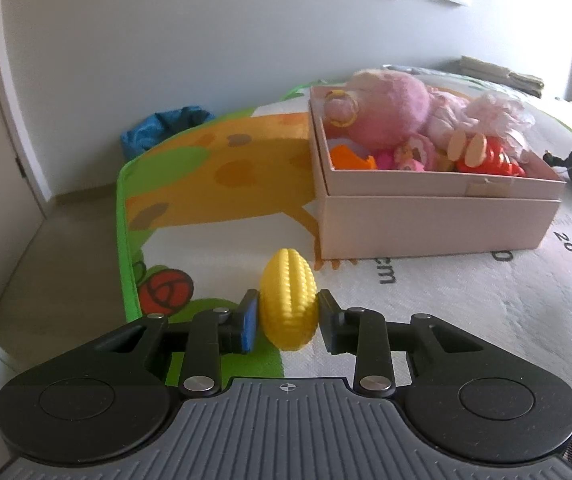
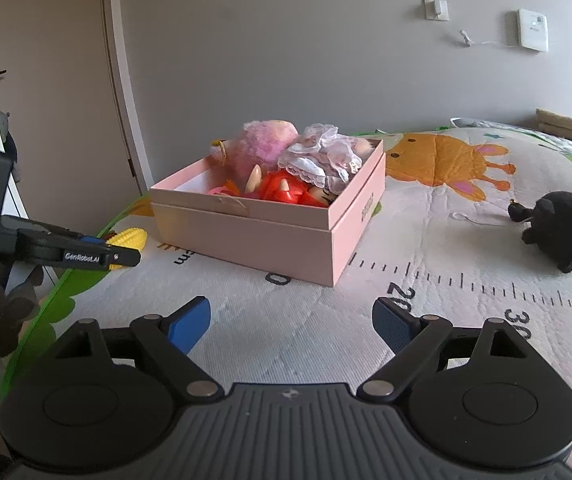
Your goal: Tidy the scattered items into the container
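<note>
My left gripper [image 1: 288, 316] is shut on a yellow toy corn cob [image 1: 289, 298], held just above the play mat, in front of and left of the pink box [image 1: 438, 220]. The box holds a pink plush [image 1: 382, 108], a frilly doll and several small red and orange toys. In the right wrist view the left gripper [image 2: 125, 254] with the corn [image 2: 127, 240] sits left of the box [image 2: 269, 236]. My right gripper [image 2: 290, 322] is open and empty above the mat, in front of the box. A black plush toy [image 2: 566, 236] lies on the mat to the right.
The play mat [image 2: 426, 280] has a giraffe print and ruler markings. A blue bag [image 1: 165, 130] lies on the floor by the wall, beyond the mat's left edge. Folded cloth [image 2: 566, 126] sits at the far right. A door frame [image 2: 121, 80] stands left.
</note>
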Motion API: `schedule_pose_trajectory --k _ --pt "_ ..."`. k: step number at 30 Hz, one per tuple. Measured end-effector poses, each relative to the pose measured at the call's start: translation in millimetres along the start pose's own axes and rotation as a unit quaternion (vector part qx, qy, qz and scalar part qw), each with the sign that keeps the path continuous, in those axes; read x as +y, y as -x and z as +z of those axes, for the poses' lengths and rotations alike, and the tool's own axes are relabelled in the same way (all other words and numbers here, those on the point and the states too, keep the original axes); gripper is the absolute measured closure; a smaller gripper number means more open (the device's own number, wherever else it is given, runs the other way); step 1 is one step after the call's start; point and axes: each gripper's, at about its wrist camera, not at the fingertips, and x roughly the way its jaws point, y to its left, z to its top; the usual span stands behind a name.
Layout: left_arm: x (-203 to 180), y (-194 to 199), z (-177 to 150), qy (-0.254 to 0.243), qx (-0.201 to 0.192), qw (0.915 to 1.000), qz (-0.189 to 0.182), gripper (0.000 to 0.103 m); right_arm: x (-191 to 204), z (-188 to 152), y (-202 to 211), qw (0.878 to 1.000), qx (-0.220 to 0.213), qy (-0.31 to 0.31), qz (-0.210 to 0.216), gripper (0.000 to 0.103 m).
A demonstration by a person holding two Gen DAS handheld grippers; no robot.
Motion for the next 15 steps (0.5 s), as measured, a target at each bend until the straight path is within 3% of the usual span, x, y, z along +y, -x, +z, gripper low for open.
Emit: schedule_pose_trajectory --k 4,6,11,15 --pt "3.8 -4.5 4.3 -0.001 0.013 0.9999 -0.007 0.062 -4.9 -2.0 1.5 1.0 0.003 -0.008 -0.01 0.014" --pt "4.2 -0.7 4.4 0.005 0.02 0.9994 -0.027 0.053 -6.7 -2.5 0.3 1.0 0.005 -0.012 -0.012 0.014" --pt "-3.9 15.7 -2.2 0.003 0.011 0.9955 -0.094 0.045 -3.7 -2.8 -2.5 1.0 0.009 -0.009 -0.007 0.014" --pt "-8.5 23.9 -2.9 -0.022 -0.003 0.9934 -0.112 0.032 -2.5 -2.9 -3.6 1.0 0.011 -0.01 -0.008 0.014"
